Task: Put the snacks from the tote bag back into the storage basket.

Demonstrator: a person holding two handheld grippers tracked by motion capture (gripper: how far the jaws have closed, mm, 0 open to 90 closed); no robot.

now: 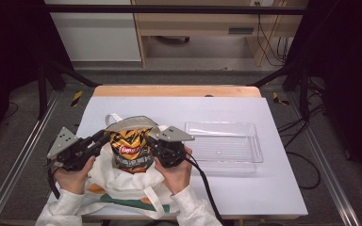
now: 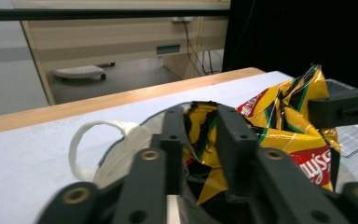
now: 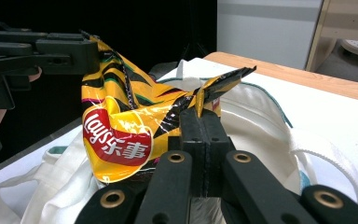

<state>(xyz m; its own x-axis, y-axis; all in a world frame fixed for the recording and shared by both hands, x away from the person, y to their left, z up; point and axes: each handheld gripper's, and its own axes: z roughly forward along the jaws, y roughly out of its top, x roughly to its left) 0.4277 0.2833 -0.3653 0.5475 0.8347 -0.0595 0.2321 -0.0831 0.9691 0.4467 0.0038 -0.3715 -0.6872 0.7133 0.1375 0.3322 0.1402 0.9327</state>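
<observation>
A crinkled yellow-and-black foil crisp packet with a red logo (image 1: 131,149) stands at the lower left of centre in the high view, half risen out of a white cloth tote bag with green trim (image 1: 122,186) that lies slumped on the pale worktop (image 1: 245,188). The left claw (image 1: 104,139) comes in from the left and the right claw (image 1: 152,140) from the right, each meeting an upper side edge of the packet.

In the right gripper view the right claw (image 3: 204,122) is clenched tight on a folded corner of the foil, jaws pressed together with no gap. In the left gripper view the left claw (image 2: 199,135) has its jaws set apart with crumpled foil between them; it looks to be grasping the packet's edge, though how firmly cannot be told.

A clear rectangular plastic tray (image 1: 252,141) sits empty to the right of centre, well apart from the bag.

Risks, as a judgement: both holds are on thin foil edges, so a hard pull could tear the seam or let the slick film slip free. The bag's mouth hugs the packet's lower half and may drag upward with it. Pulling the claws apart sideways could split the packet open.
</observation>
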